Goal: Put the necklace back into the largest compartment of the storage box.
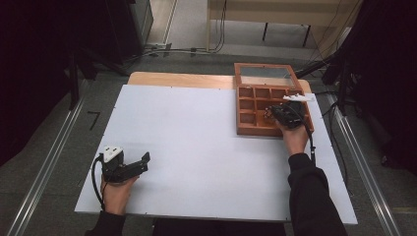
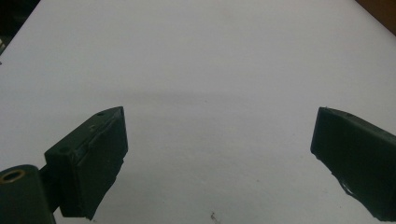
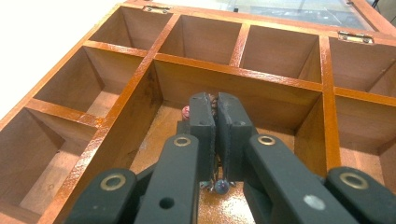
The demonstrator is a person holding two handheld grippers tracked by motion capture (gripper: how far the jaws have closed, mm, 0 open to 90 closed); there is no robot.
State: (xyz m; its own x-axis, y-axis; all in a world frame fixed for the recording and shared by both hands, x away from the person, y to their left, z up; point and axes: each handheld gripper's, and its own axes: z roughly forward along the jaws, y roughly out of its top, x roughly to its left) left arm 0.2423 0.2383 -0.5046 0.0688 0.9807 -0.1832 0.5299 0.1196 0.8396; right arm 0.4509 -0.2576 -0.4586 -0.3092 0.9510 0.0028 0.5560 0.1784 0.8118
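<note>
in the high view, a white worktop (image 1: 196,142) is seen with a wooden compartment box (image 1: 248,129) set at its far right corner, its glass-paned lid (image 1: 265,74) swung open and lying back beyond it. the box is reddish brown and divided by thin partitions into several cells. the right gripper (image 1: 269,114) is held over the middle of the box by the right hand (image 1: 295,137), a dark sleeve (image 1: 314,196) reaching in from below. a small white object (image 1: 298,98) is seen just beyond this gripper, at the right side of the box; what it is cannot be told. the left gripper (image 1: 145,160) is held by the left hand (image 1: 117,192) near the worktop's near left corner, well apart from the box.

in the left gripper view, the left gripper (image 2: 219,154) is shown with its jaws spread wide over bare white worktop (image 2: 210,70), nothing between them.

in the right gripper view, the right gripper (image 3: 217,105) is lowered into a large central compartment of the box (image 3: 140,107), its jaws pressed together on a thin, wiry item (image 3: 215,105) that cannot be identified. a small dark bead (image 3: 221,186) is seen beneath the jaws, and a small reddish bit (image 3: 186,111) lies just left of the tips. the wood is glossy, with brass hinges (image 3: 356,37) at the far edge.
</note>
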